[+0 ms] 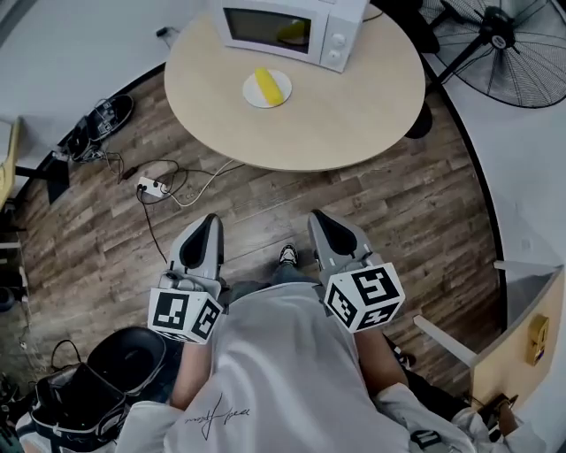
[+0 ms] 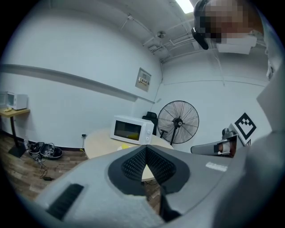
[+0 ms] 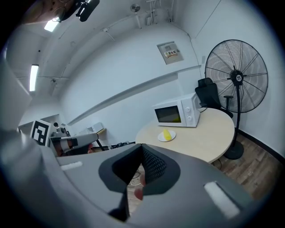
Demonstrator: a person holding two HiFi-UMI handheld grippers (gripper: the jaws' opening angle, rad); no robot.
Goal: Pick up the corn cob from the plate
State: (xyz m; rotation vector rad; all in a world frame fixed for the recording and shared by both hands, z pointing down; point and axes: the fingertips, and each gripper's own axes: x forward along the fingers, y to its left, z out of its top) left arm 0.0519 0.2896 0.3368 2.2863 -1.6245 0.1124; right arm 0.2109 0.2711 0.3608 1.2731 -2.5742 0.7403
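Observation:
A yellow corn cob [image 1: 268, 85] lies on a small white plate [image 1: 251, 95] on the round beige table [image 1: 354, 115], just in front of a white microwave [image 1: 292, 26]. The right gripper view shows the same corn cob [image 3: 166, 134] far ahead. Both grippers hang close to the person's body over the wooden floor, well short of the table. My left gripper [image 1: 210, 221] is shut and holds nothing. My right gripper [image 1: 318, 217] is also shut and empty. In the gripper views the left gripper [image 2: 146, 149] and the right gripper [image 3: 142, 149] each have their pads meeting.
A large black standing fan [image 1: 522, 53] stands right of the table. A power strip with cables [image 1: 149, 186] lies on the floor at the left. A black bag [image 1: 124, 358] sits by the person's left side, wooden furniture [image 1: 522, 345] at the right.

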